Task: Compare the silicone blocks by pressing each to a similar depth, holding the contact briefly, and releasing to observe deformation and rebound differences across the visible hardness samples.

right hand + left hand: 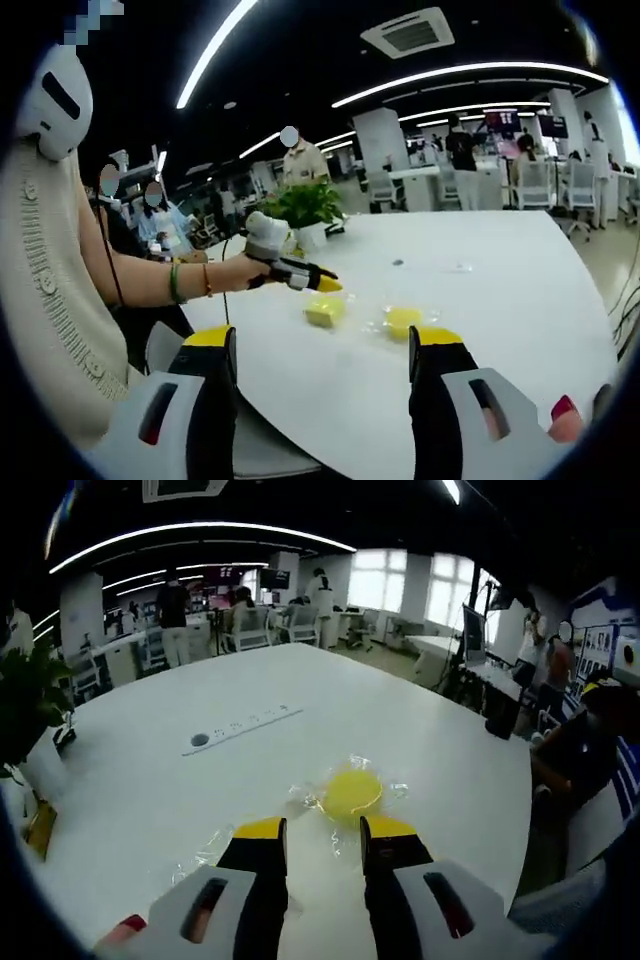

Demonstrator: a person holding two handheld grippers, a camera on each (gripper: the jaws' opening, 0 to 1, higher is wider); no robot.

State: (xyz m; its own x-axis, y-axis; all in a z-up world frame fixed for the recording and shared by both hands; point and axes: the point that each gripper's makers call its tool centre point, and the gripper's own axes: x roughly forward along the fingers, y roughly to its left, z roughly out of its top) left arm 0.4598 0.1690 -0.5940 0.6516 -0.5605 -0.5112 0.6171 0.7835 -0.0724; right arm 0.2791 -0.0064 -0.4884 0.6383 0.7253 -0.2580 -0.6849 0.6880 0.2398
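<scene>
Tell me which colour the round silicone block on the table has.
Yellow. The round silicone block lies in a clear wrapper on the white table, best seen in the left gripper view.

Both views are lit from above by long ceiling light strips (213, 52), set against a dark ceiling, and daylight is admitted through blown-out windows (398, 577) beyond the white counter (150, 780). The counter is rendered bright and evenly lit, with faint shadows. Straight lines are bent by fisheye distortion, and detail beyond the counter is softened.
</scene>
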